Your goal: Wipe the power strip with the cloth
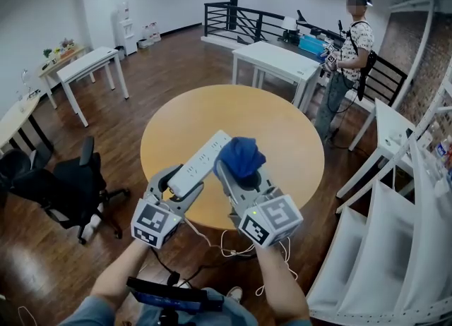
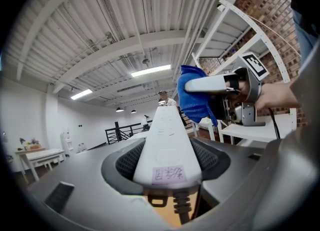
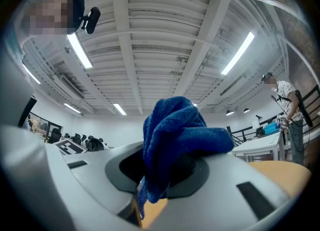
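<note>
Our left tongs (image 1: 182, 183) are clamped on the cord end of the white power strip (image 1: 203, 160), which we hold over the round tabletop (image 1: 289, 134) with its far end pointing toward 1 o'clock. Our right tongs (image 1: 242, 174) pinch the bunched blue cloth (image 1: 240, 155), just beside the strip at its 3 o'clock side.

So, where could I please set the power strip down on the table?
The table is bare along its far and right rim. The near edge is crowded: left gripper with the power strip, right gripper with the cloth.
</note>
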The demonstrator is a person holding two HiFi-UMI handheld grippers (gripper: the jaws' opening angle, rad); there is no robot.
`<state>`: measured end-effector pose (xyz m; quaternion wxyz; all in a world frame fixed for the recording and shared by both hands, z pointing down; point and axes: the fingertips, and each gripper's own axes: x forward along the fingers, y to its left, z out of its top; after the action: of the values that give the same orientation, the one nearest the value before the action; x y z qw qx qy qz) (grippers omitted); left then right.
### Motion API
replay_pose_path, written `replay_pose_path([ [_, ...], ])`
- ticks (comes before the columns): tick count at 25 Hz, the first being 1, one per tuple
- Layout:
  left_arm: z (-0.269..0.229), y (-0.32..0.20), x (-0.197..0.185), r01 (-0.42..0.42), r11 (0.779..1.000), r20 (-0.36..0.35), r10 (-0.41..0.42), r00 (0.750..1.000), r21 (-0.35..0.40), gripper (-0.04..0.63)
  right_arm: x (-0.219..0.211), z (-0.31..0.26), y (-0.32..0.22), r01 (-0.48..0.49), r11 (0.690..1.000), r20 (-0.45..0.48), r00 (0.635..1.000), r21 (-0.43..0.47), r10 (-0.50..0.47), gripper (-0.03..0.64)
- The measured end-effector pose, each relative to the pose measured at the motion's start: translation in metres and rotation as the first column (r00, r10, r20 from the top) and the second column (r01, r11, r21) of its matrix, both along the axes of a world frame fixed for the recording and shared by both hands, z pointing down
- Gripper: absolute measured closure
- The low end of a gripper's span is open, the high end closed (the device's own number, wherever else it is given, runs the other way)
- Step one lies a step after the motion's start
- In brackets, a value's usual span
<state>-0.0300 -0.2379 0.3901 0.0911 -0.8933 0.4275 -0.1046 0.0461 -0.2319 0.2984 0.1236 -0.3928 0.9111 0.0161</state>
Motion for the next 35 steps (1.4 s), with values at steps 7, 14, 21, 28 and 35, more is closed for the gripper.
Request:
replay_pose_path([
  [7,0.003,-0.002,-0.005,0.004,1.000,-0.019,-0.004,1.000,0.001,0.318,-0.018,0.016,0.012,0.035,0.999,-0.001,0.999,-0.025,-0.035,0.529],
  [14,-0.001,-0.005,-0.011,0.030,0.999,-0.070,-0.032,0.997,-0.030,0.318,-0.038,0.029,0.017,0.065,0.997,-0.015,0.998,-0.045,-0.066,0.529],
  [21,0.007,-0.004,-0.009,0.023,0.999,-0.075,-0.026,0.997,-0.048,0.318,-0.039,0.037,0.016,0.073,0.994,-0.012,0.997,-0.080,-0.074,0.529],
  [28,0.046,-0.012,-0.016,0.045,0.993,-0.051,-0.051,0.997,-0.111,0.318,-0.027,0.049,0.011,0.042,0.994,0.006,0.999,-0.101,-0.042,0.529],
  [35,0.138,-0.028,-0.022,0.081,0.961,0.004,-0.083,0.997,-0.266,0.318,-0.010,0.074,0.005,0.001,0.988,-0.012,1.000,-0.153,-0.002,0.529],
])
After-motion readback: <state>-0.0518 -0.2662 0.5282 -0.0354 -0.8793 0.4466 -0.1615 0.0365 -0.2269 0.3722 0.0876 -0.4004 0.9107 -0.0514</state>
